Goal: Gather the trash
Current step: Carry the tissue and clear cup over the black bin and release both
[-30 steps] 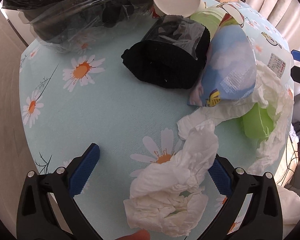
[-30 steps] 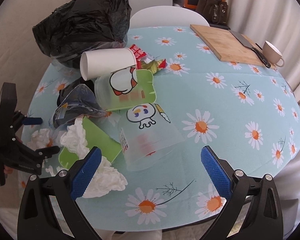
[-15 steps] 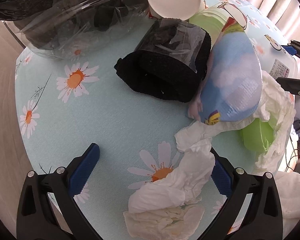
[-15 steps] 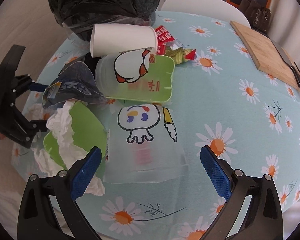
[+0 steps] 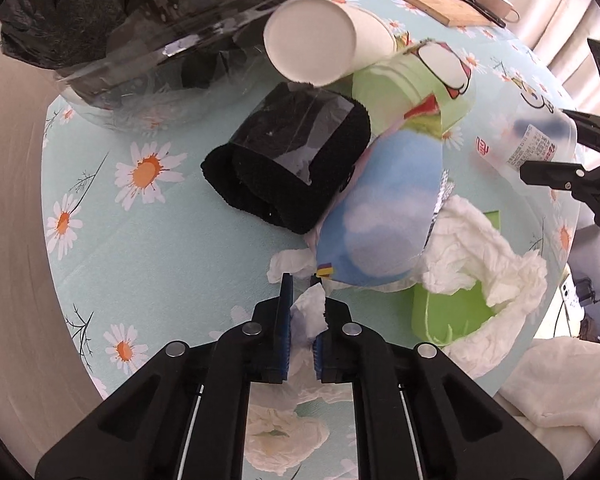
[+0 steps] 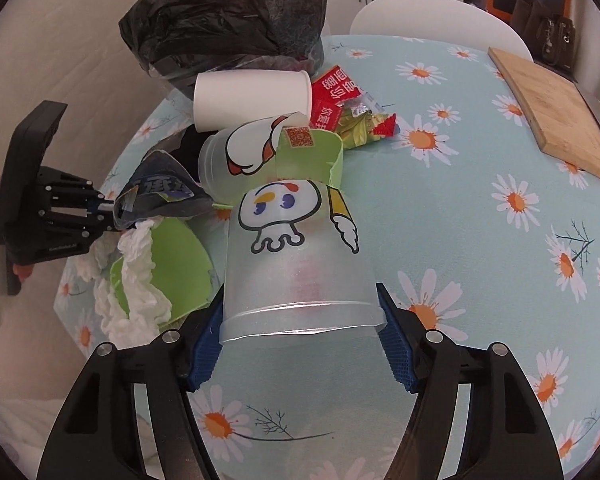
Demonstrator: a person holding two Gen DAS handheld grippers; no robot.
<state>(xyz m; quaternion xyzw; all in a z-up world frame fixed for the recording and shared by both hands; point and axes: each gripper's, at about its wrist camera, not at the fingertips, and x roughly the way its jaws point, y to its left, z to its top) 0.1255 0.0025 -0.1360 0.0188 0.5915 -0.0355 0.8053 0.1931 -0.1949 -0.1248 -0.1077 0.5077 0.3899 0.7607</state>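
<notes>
Now pinching a strip of white tissue (image 5: 309, 312) in the left claw (image 5: 300, 280), blue pads nearly together after just closing, low over the daisy-print surface (image 5: 160, 240). Trailing from that strip, more crumpled tissue lying below the claw against the surface edge. Just ahead, resting on its side: a black roll (image 5: 288, 168) under clear film, and beside it a blue snack bag (image 5: 380, 216) leaning over a green container (image 5: 448, 312) stuffed with tissue. Beyond these, lying tipped over: a white paper cup (image 6: 252, 94) against a black trash bag (image 6: 228, 12), with a red wrapper (image 6: 332, 98) just right of the cup's rim.

Further right, closing the right claw (image 6: 300, 320) on a clear plastic cup (image 6: 296, 264) printed with a cartoon figure, the cup lying on the surface with its open rim toward the camera. Pressing both blue pads against the rim's two sides, rim slightly flattened. Touching the cup's far end, a second printed cup (image 6: 268, 156) with a green lining. Sitting at the far right edge: a wooden board (image 6: 556, 108).
</notes>
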